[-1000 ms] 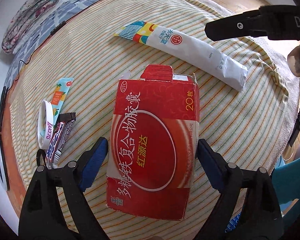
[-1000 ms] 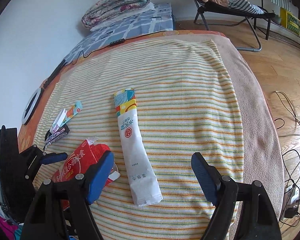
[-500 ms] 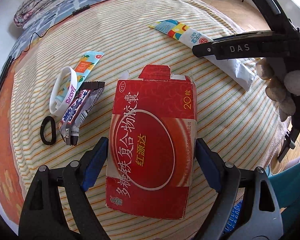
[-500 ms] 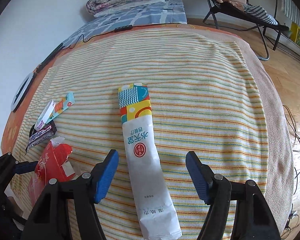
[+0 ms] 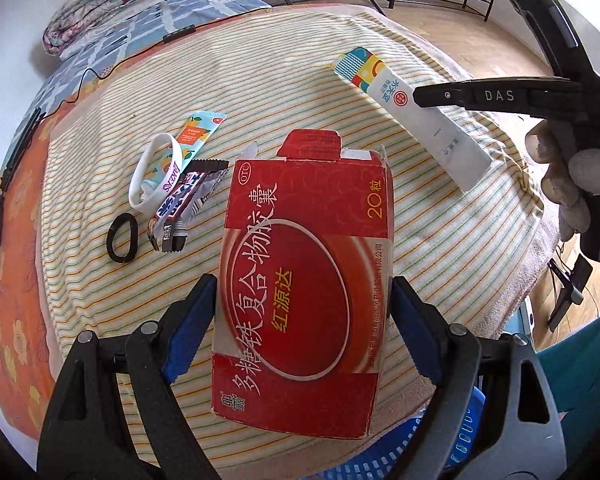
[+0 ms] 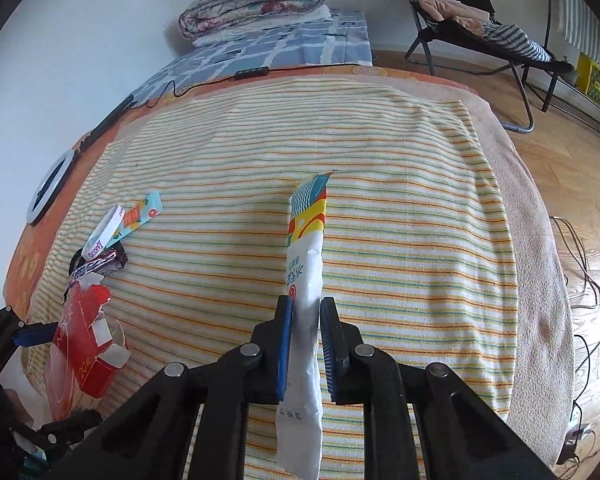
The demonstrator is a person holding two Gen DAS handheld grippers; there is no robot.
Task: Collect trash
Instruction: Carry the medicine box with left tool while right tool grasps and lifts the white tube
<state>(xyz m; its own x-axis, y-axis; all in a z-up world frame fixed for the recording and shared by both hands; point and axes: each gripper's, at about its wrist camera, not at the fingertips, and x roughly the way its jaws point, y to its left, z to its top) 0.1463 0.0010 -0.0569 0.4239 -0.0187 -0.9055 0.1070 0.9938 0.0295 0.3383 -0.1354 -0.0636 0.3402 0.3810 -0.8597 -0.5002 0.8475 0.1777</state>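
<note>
Your left gripper (image 5: 304, 312) has its fingers clamped on the sides of the red medicine box (image 5: 304, 272), which fills the centre of the left view and looks lifted off the bed. At the bottom edge of that frame a blue basket (image 5: 440, 444) shows just under the box; it is probably the bin, so the next move is likely to carry the box over it and let go.

Your right gripper (image 6: 305, 344) has its fingers pinched shut on the long white sachet (image 6: 305, 280), held on edge at the middle of the right view. It should go to the basket as well.

Further off, at the left of both frames, a snack wrapper (image 5: 180, 208), a small orange-print packet (image 5: 198, 132), a white wristband (image 5: 156, 174) and a black ring (image 5: 122, 237) lie clustered on the striped towel (image 6: 400, 208) covering the bed. Beyond, in the upper frame, you see folded quilts (image 6: 256, 0), a folding chair (image 6: 480, 20) and wooden floor (image 6: 560, 152).
</note>
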